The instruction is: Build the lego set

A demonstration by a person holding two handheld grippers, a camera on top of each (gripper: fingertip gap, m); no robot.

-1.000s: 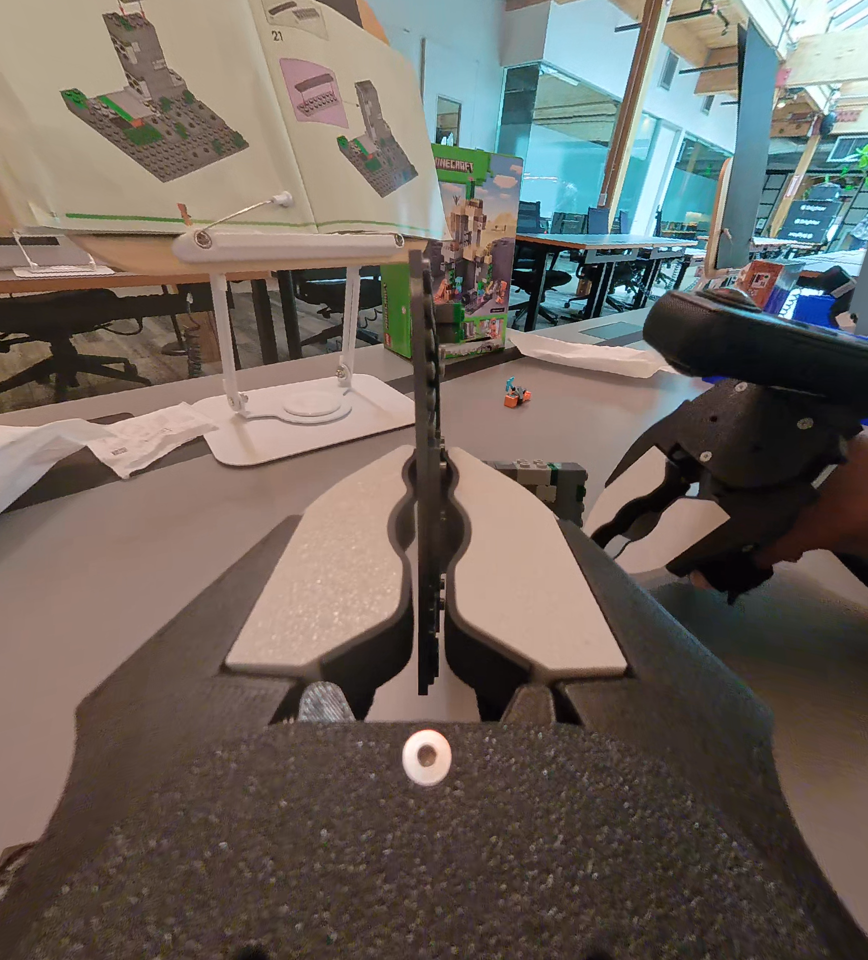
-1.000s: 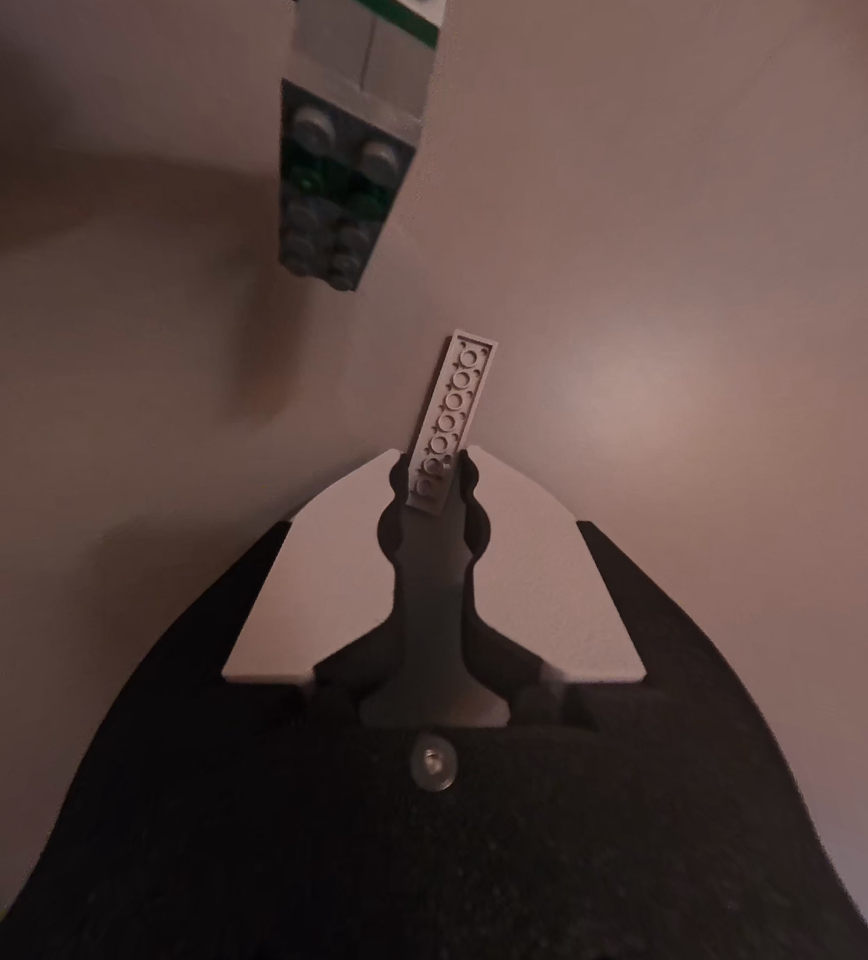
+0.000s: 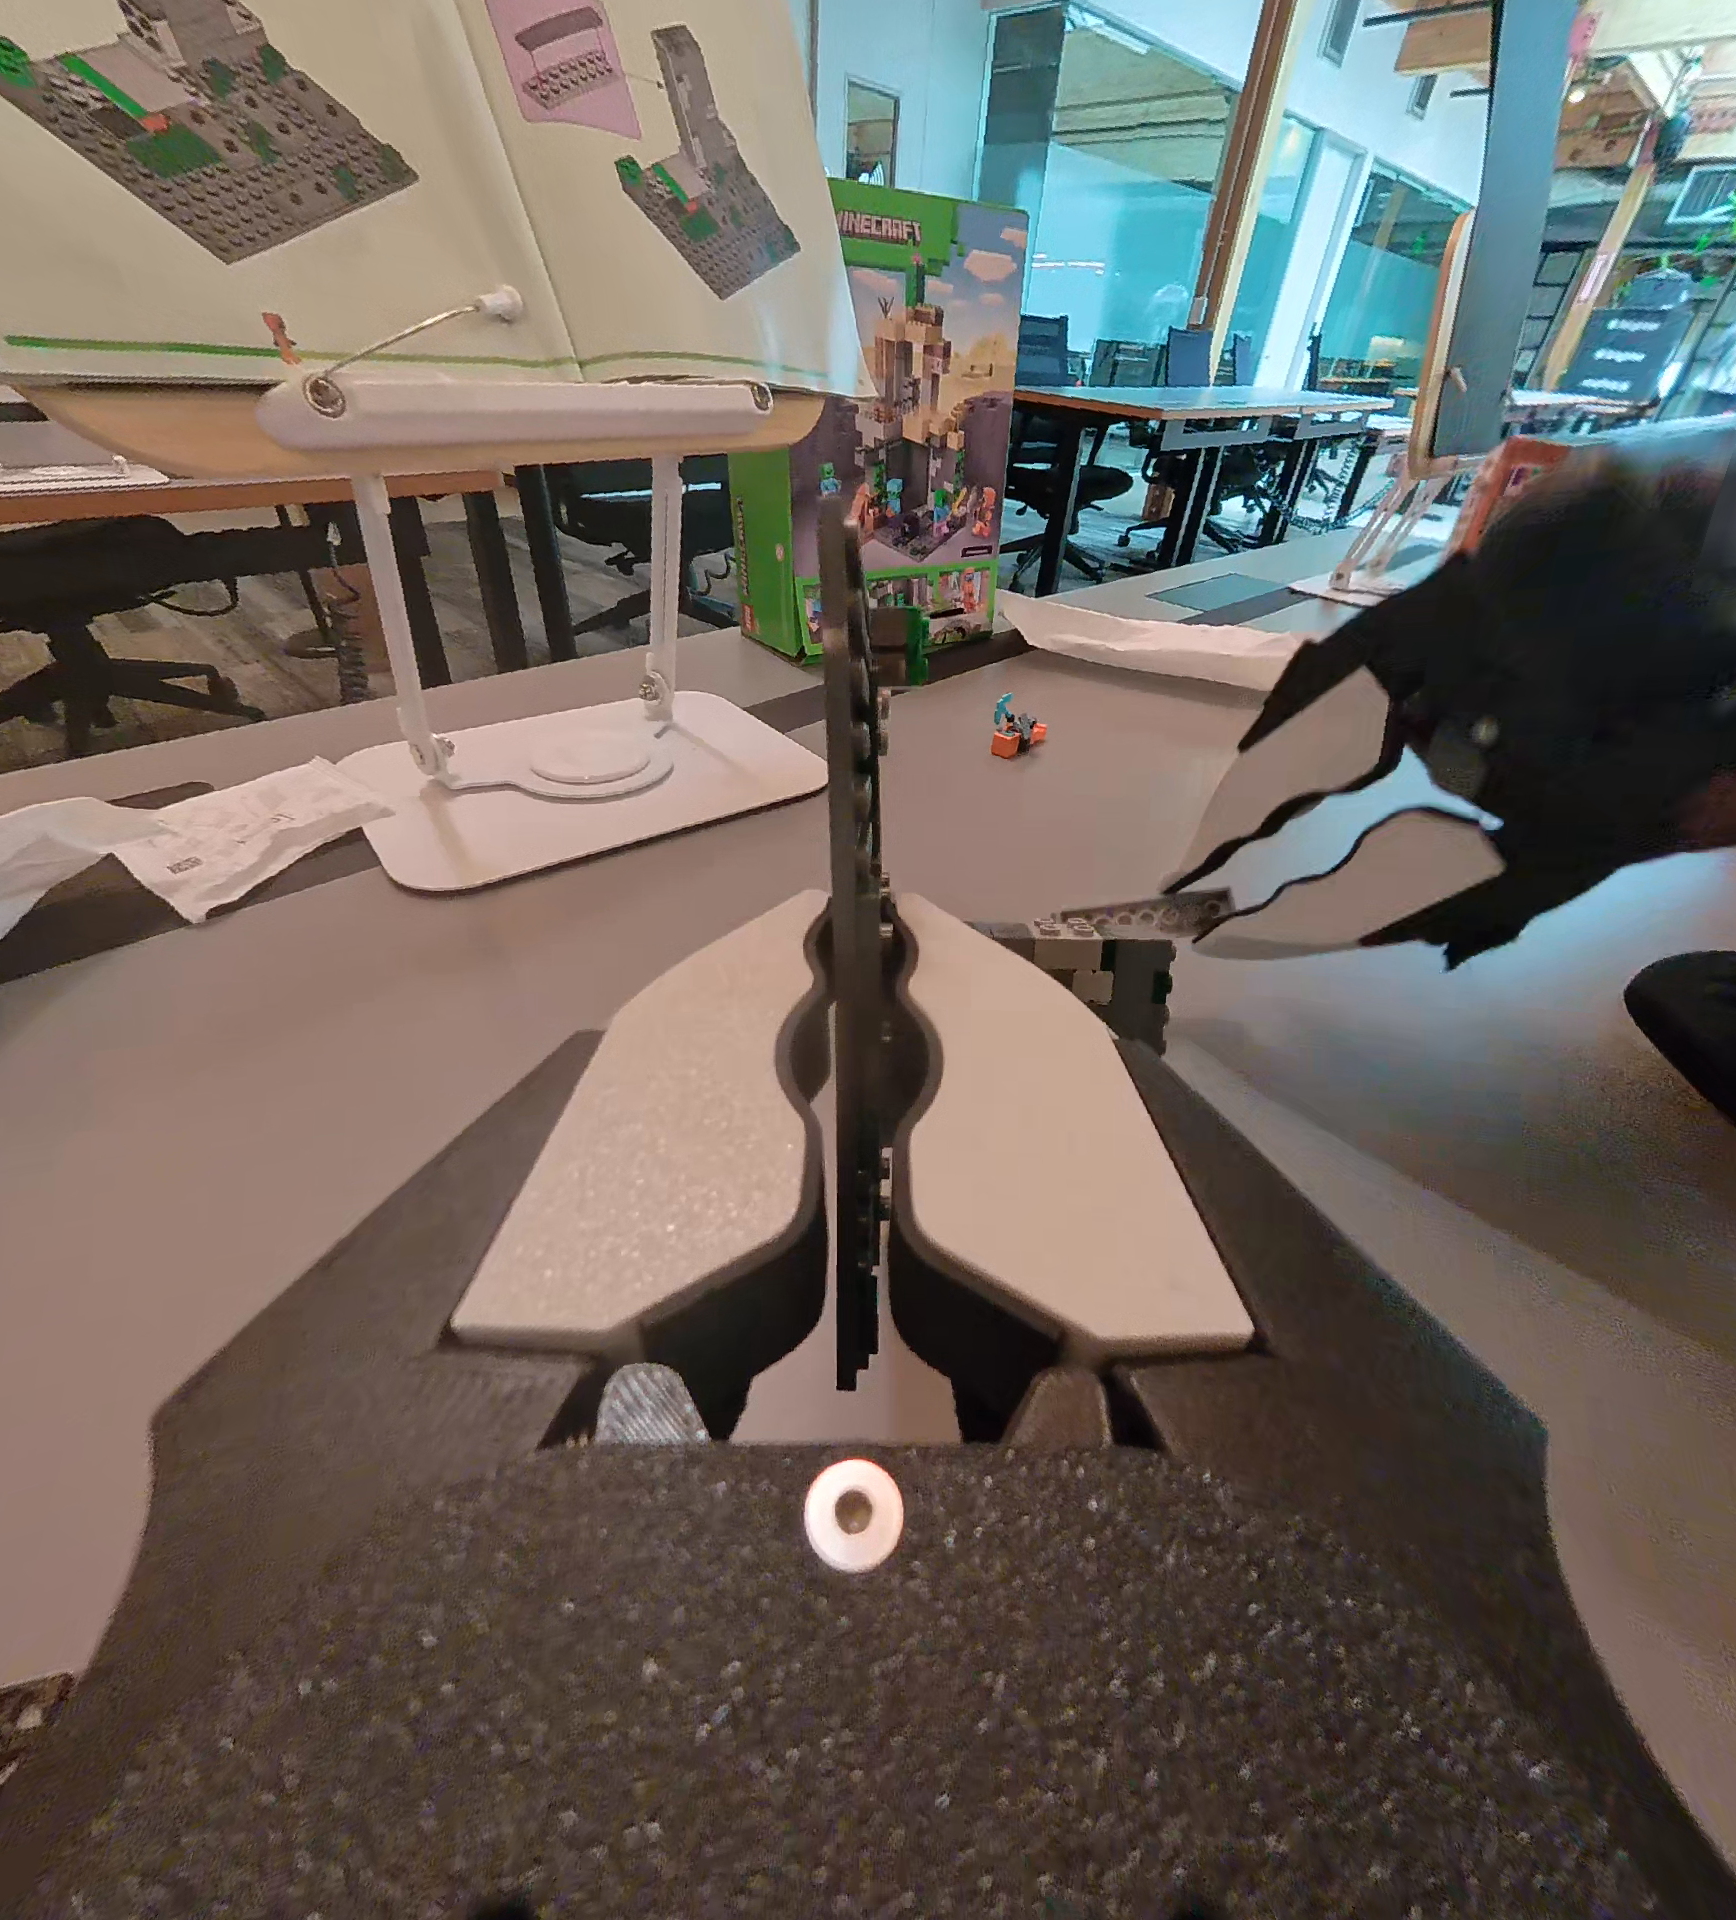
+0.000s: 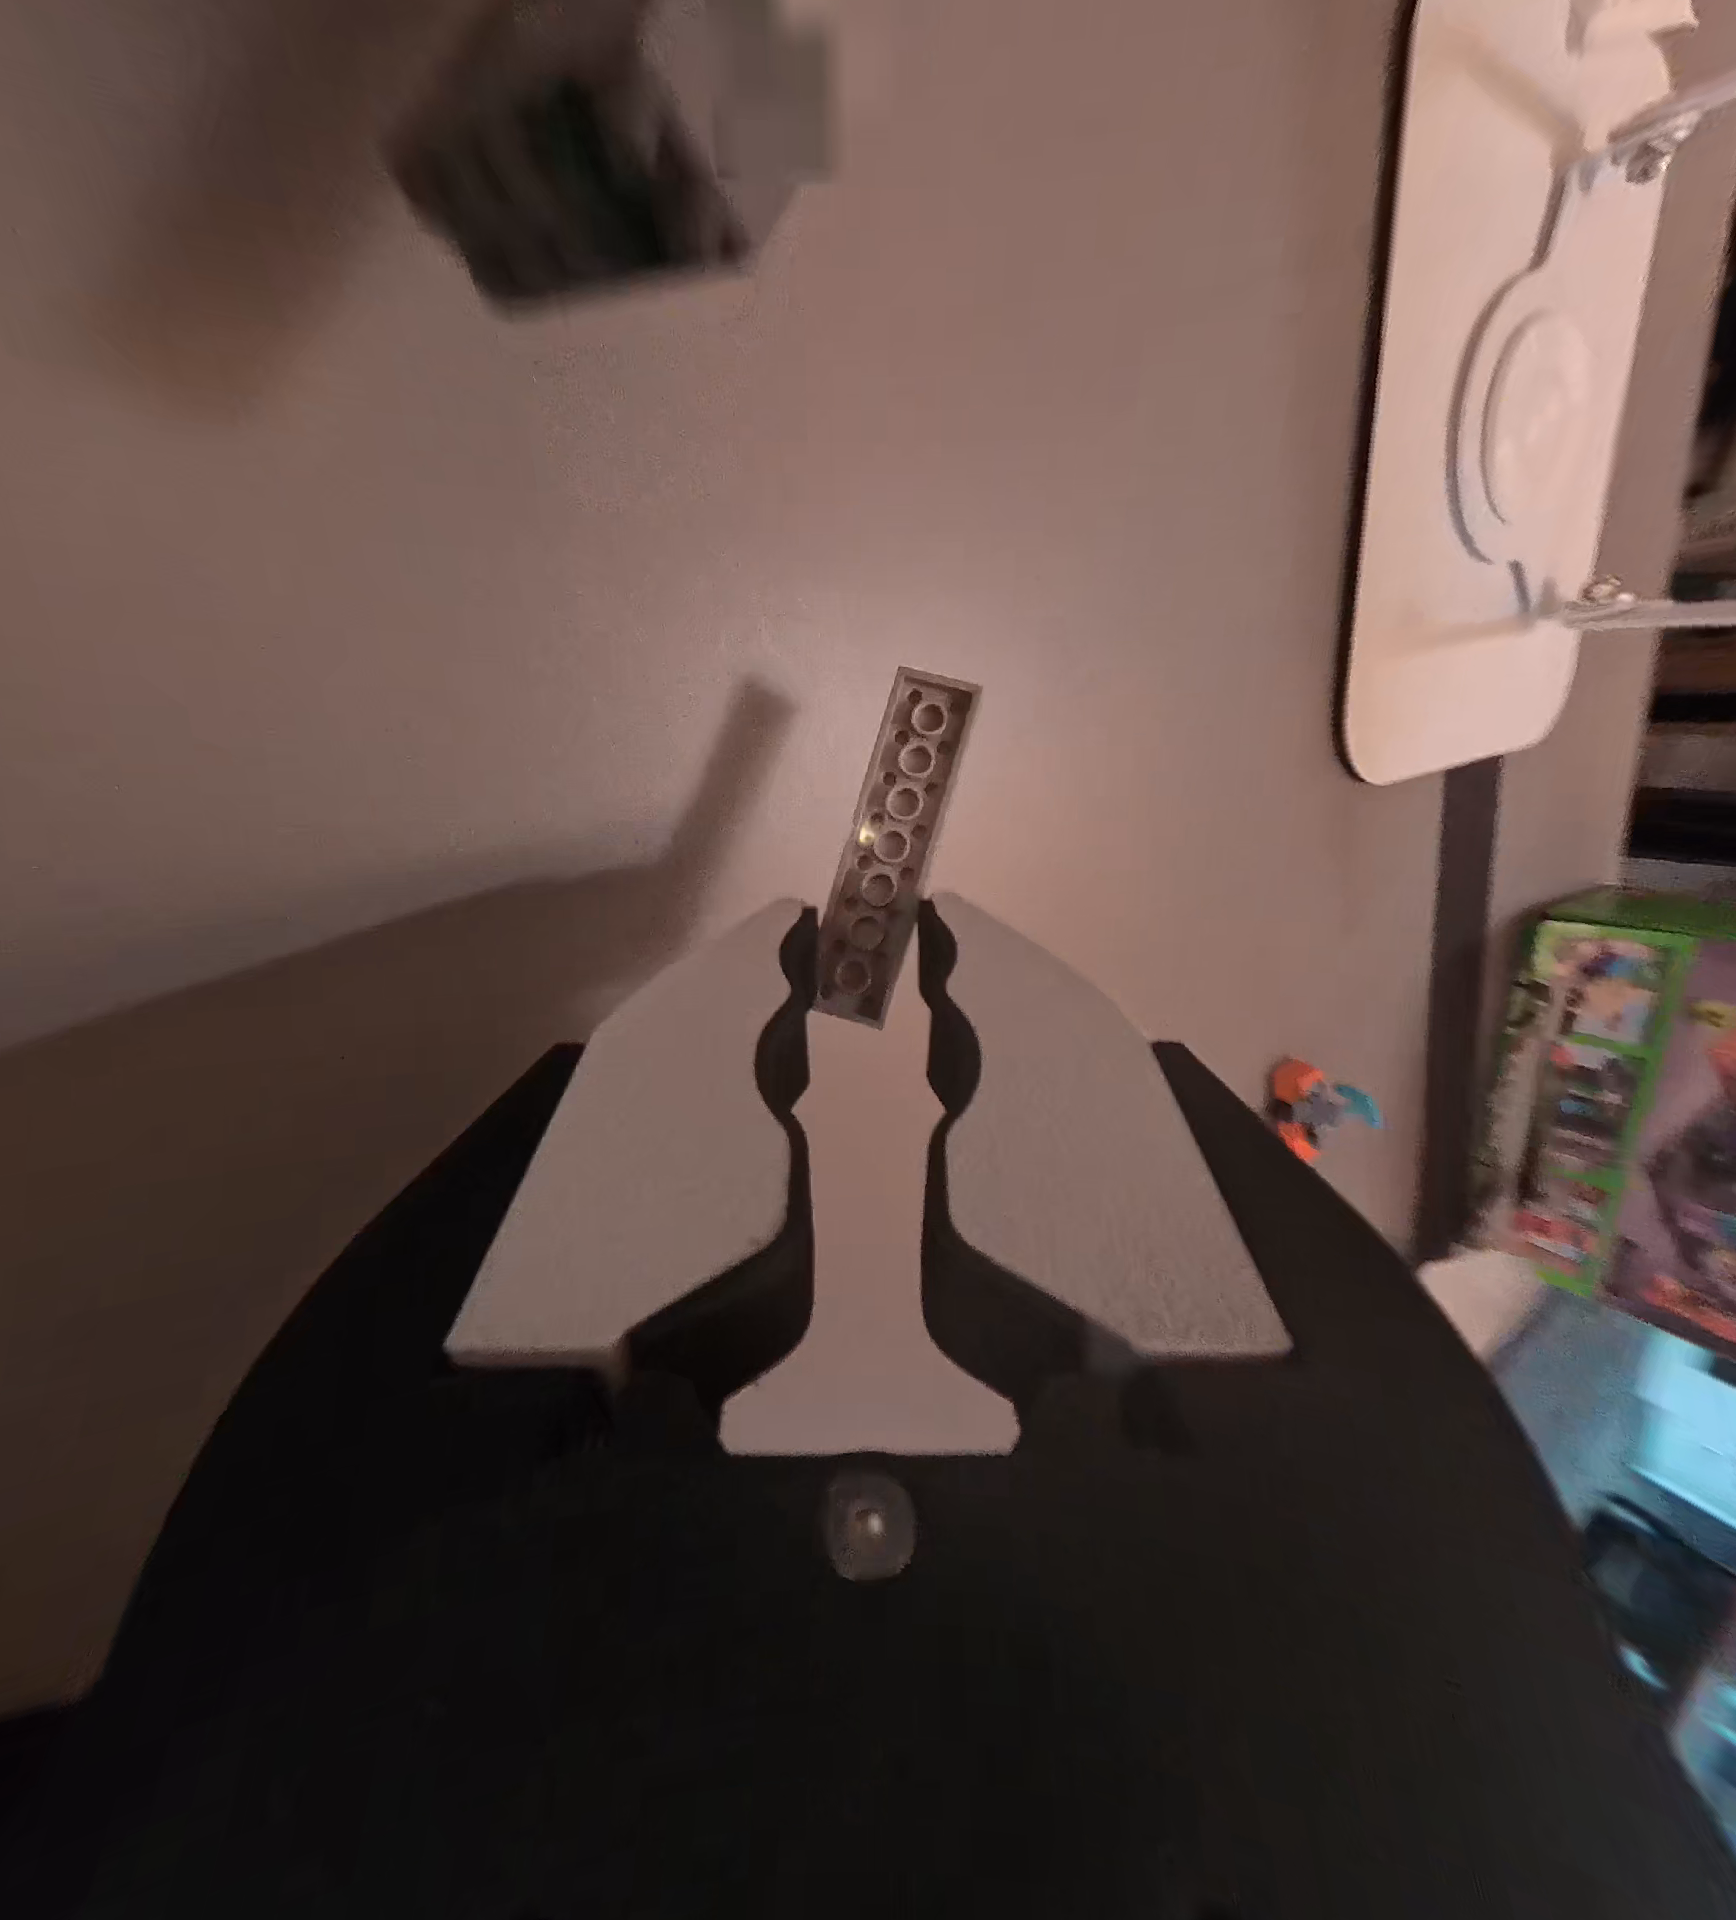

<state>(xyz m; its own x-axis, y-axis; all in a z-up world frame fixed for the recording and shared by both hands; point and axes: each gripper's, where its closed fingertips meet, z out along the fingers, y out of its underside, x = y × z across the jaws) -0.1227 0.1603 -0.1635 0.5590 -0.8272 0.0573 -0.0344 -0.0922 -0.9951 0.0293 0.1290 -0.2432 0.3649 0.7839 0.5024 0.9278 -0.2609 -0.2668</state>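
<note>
The left gripper (image 3: 859, 925) pinches a dark baseplate (image 3: 848, 790) edge-on: the plate stands upright in the narrow gap between the two pale fingers (image 3: 677, 1132), runs back along the whole slot and rises well above the fingertips. Its studs face the right finger.

The right gripper (image 4: 864, 914) pinches a long grey plate (image 4: 900, 821) by one end. The fingers (image 4: 666, 1143) press on its two long edges near the tips; the rest of the plate sticks out forward past them, tilted slightly right, its hollow underside toward the camera. Behind the pinch the slot between the fingers is open.

In the left wrist view the right gripper (image 3: 1207, 914) comes in from the right, and its grey plate (image 3: 1139, 916) lies nearly level just over a small grey-and-green block build (image 3: 1124, 977) that stands on the worktop (image 3: 324, 1039) right beside the left gripper's right finger. Whether plate and build touch cannot be told.

Farther toward the far edge of the worktop are a small orange figure (image 3: 1018, 732), a white book stand (image 3: 573, 758) carrying the open instruction booklet (image 3: 376, 177), the green set box (image 3: 905, 436), and white paper bags (image 3: 105, 862) at the left.
</note>
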